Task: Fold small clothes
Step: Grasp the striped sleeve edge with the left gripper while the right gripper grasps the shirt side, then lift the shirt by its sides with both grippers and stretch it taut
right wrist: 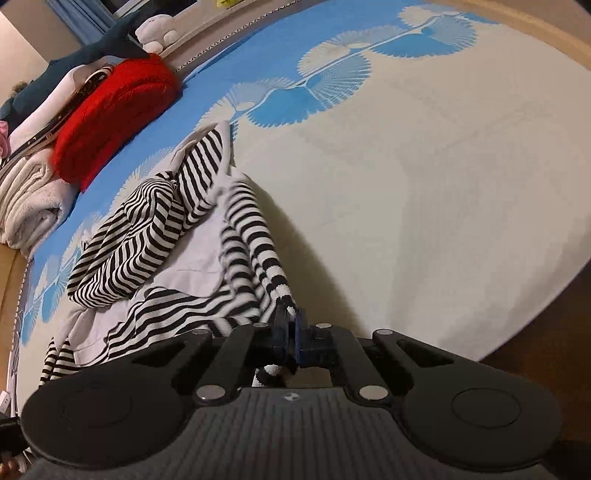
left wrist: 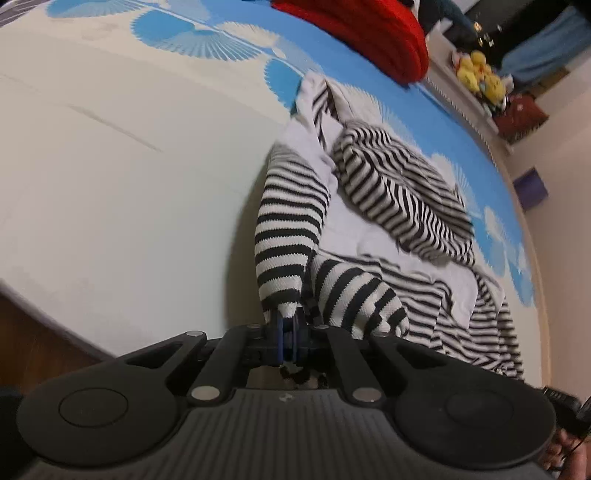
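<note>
A bed [left wrist: 110,184] fills both views, its cover cream over most of the surface and blue with pale fan shapes along the far side. On the blue part lies a folded red knit [right wrist: 114,118]; in the right wrist view it rests against a stack of pale folded towels [right wrist: 29,199], with a white plush toy [right wrist: 157,27] on the ledge behind. In the left wrist view yellow plush toys [left wrist: 480,74] sit on the ledge beyond the bed.

The black-and-white striped garment [left wrist: 399,192] lies crumpled where the cream part meets the blue, its white inner side showing in places and one loose part bunched on top.

The left gripper [left wrist: 289,328] has its blue fingers clenched on the end of one striped part, which rises from the bed in a taut tube up to the fingers. The right gripper [right wrist: 293,332] is likewise clenched on a striped edge of the same garment, the cloth drawn up from the heap and a bit of it hanging below the fingers.
</note>
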A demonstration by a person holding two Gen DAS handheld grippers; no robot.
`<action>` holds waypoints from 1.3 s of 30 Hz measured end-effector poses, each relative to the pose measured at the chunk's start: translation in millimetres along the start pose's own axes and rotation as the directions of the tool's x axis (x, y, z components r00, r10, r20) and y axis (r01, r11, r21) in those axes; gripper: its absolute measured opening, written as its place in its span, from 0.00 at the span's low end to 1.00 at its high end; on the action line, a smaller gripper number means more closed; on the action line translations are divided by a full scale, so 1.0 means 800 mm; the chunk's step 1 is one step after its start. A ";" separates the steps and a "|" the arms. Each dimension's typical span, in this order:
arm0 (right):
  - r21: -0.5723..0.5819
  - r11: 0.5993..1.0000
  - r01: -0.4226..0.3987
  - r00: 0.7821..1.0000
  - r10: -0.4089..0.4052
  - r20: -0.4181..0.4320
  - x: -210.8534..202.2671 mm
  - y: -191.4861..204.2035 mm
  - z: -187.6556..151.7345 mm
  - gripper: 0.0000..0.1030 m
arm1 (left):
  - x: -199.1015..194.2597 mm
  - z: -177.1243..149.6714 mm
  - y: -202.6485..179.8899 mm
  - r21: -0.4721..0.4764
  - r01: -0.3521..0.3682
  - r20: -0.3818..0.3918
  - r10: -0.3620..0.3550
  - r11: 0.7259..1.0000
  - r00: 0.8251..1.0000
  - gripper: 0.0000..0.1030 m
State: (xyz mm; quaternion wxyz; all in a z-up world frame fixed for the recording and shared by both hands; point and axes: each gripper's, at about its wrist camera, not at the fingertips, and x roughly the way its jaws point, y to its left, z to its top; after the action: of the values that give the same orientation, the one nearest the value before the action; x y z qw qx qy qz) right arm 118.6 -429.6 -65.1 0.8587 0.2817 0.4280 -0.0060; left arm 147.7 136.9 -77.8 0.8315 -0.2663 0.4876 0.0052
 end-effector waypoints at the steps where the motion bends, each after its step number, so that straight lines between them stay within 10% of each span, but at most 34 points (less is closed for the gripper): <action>1: -0.031 0.999 0.009 1.000 -0.009 -0.015 0.002 0.003 -0.004 0.02 | 0.001 -0.002 0.001 0.000 -0.013 -0.001 0.013 1.000 1.000 0.04; 6: -0.070 0.997 -0.028 0.987 0.016 -0.160 0.034 0.012 -0.016 0.05 | 0.032 0.011 0.008 -0.052 -0.058 -0.075 0.055 0.997 0.996 0.08; 9: -0.092 0.996 0.019 0.985 -0.034 -0.172 0.043 0.018 -0.020 0.08 | 0.039 0.014 0.006 -0.061 -0.077 -0.084 0.072 0.995 0.994 0.32; 13: -0.075 0.996 0.053 0.976 -0.067 -0.206 0.060 0.016 -0.022 0.31 | 0.049 0.009 0.008 -0.050 -0.103 -0.116 0.097 0.993 0.989 0.38; 31: -0.158 0.986 0.051 0.959 -0.092 -0.268 0.075 0.027 -0.044 0.23 | 0.069 -0.008 0.005 -0.010 -0.135 -0.196 0.131 0.991 0.972 0.37; 34: -0.182 0.983 0.033 0.963 -0.080 -0.256 0.070 0.031 -0.044 0.06 | 0.067 -0.009 0.001 0.012 -0.120 -0.190 0.120 0.993 0.974 0.09; 39: -0.199 0.978 -0.055 0.989 0.025 -0.148 0.032 0.046 -0.025 0.03 | 0.029 0.006 -0.026 0.103 -0.016 -0.099 0.026 0.995 0.995 0.06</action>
State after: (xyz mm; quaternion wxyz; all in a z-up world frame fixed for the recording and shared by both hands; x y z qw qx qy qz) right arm 129.3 -383.1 -75.9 0.8494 0.2011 0.4820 0.0754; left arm 169.4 115.4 -86.0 0.8183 -0.2184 0.5311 -0.0244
